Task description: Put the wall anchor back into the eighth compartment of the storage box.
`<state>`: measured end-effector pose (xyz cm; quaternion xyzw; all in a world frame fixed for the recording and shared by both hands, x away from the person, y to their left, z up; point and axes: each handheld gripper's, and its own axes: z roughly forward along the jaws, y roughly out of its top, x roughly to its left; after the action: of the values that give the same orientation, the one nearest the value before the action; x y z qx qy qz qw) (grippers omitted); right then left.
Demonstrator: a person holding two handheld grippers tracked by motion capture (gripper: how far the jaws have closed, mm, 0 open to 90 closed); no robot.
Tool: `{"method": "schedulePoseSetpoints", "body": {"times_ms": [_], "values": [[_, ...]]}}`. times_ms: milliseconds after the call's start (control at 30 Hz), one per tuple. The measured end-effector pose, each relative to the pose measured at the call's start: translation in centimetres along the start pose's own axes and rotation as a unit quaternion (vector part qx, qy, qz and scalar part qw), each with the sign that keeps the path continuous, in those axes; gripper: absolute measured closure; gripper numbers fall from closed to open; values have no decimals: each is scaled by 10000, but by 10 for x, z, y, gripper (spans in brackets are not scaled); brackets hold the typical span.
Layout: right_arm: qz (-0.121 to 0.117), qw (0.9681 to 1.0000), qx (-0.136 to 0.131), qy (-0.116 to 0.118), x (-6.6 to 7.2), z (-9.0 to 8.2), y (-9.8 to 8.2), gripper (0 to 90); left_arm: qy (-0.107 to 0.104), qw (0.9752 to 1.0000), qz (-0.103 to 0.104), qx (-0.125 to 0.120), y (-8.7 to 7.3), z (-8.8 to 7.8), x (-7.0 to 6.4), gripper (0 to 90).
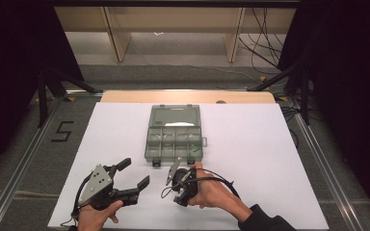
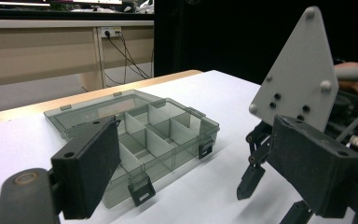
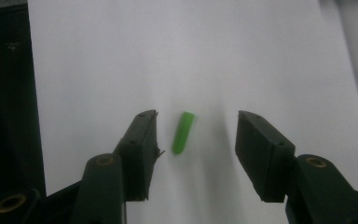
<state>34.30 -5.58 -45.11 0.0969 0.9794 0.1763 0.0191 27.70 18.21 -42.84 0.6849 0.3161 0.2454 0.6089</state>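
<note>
The right gripper (image 3: 193,135) points down at the white desk (image 1: 270,159) near its front edge, with its jaws about half open. A small green peg (image 3: 183,133) lies flat on the desk between the two jaws. The pads do not touch it, so nothing is held. The peg looks a bit blurry, so I cannot tell just what it is. The left gripper (image 1: 134,174) rests near the front left corner of the desk, jaws spread wide and holding nothing. A clear plastic box (image 1: 173,139) with small compartments sits in the middle of the desk, its lid flipped open toward the back edge. The box is just behind the right gripper, close but not touching.
</note>
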Motion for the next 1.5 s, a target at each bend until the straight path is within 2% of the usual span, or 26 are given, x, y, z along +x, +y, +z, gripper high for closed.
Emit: {"method": "schedulePoseSetpoints", "body": {"times_ms": [100, 133, 200, 433, 500, 633, 700, 767, 833, 900, 933, 1300, 1333, 1500], "values": [[-22, 10000, 23, 31, 1, 4, -1, 543, -1, 10000, -7, 0, 0, 0, 0, 160], [64, 9999, 71, 41, 2, 5, 0, 554, -16, 10000, 31, -3, 0, 0, 0, 160], [-84, 9999, 65, 15, 1, 6, 0, 584, -6, 10000, -1, -5, 0, 0, 0, 160], [-72, 9999, 154, -24, 2, 10, 1, 695, 1, 10000, -5, -2, 0, 0, 0, 160], [-1, 9998, 197, 42, 2, 12, 0, 725, 3, 10000, -22, 1, 0, 0, 0, 160], [-98, 9998, 177, 38, 1, 12, 1, 797, 4, 10000, -14, -2, 0, 0, 0, 160], [-57, 9998, 181, 69, 1, 12, 1, 831, -6, 10000, -5, -8, 0, 0, 0, 160], [-55, 9998, 199, 30, 1, 12, 1, 839, -16, 10000, -2, -15, 0, 0, -1, 160], [-235, 9994, 264, -28, -1, 12, 1, 841, -20, 10000, 13, -17, 0, 0, 0, 160], [-250, 9994, 253, -19, -2, 11, 1, 843, -19, 10000, 24, -10, 0, 0, 0, 160], [-61, 9998, 183, 40, 0, 11, 1, 843, -17, 10000, 12, -11, 0, 0, 0, 160], [85, 9999, -50, -47, -10, -5, -1, 843, -17, 10000, 26, -9, 0, 0, 0, 160], [17, 10000, -75, -57, -12, -7, -1, 843, -20, 10000, 25, -11, 0, 0, 0, 161], [87, 9998, -109, -133, -14, -10, -2, 843, -5, 10000, -10, -10, 0, 0, 0, 160]]}}
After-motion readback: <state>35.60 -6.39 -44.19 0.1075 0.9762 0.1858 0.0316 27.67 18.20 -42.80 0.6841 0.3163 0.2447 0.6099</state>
